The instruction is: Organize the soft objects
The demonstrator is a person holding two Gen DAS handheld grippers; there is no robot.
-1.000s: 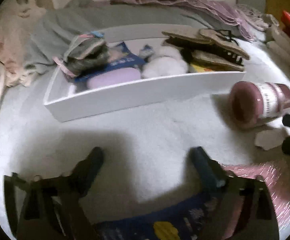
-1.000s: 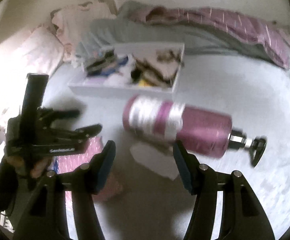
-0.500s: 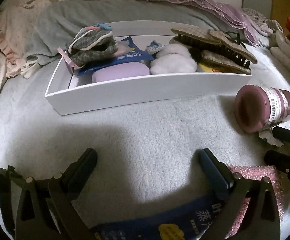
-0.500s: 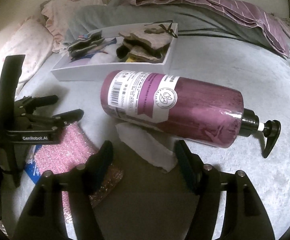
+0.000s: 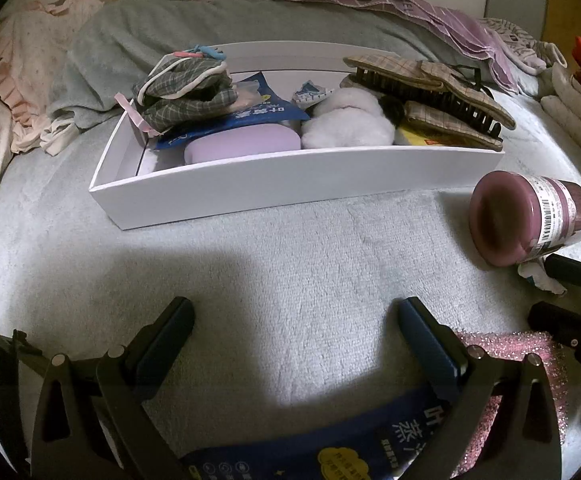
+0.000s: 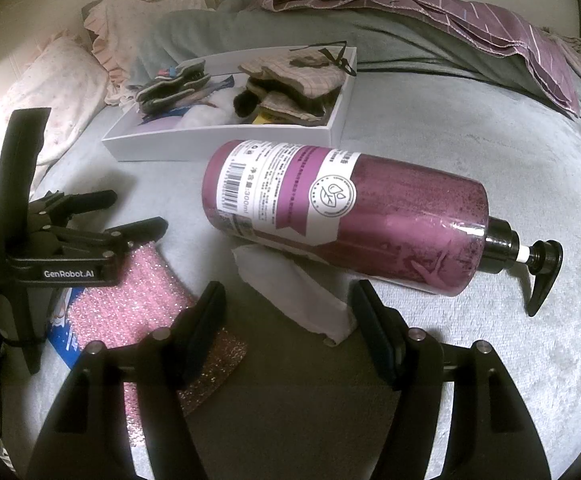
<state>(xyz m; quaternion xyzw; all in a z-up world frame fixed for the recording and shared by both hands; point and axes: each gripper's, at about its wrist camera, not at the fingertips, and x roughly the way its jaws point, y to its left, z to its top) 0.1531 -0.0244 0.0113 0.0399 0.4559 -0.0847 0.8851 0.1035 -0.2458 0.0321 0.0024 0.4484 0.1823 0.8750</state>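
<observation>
My left gripper point(image 5: 294, 320) hangs open over the bare grey bed cover, with nothing between its fingers. A blue packet point(image 5: 290, 452) lies under it and a pink glitter sponge point(image 5: 510, 344) sits by its right finger. My right gripper point(image 6: 290, 296) is open too. A white folded tissue point(image 6: 294, 288) lies flat between its fingertips, untouched, partly under a purple pump bottle point(image 6: 350, 212) that lies on its side. The white tray point(image 5: 290, 176) beyond holds a plaid pouch point(image 5: 182, 88), a lilac case point(image 5: 242, 144), a white fluffy ball point(image 5: 346, 124) and plaid slippers point(image 5: 430, 92).
A grey blanket point(image 5: 150, 40) and a purple striped cloth point(image 6: 510, 20) are heaped behind the tray. Pink frilled clothes point(image 6: 138, 12) and a pillow point(image 6: 50, 88) lie at the left. In the right wrist view the left gripper point(image 6: 134, 212) stands over the sponge point(image 6: 130, 304).
The right wrist view has steadied from blur, the bottle looks a little nearer, and the right jaws stand slightly wider. The left gripper has kept its place.
</observation>
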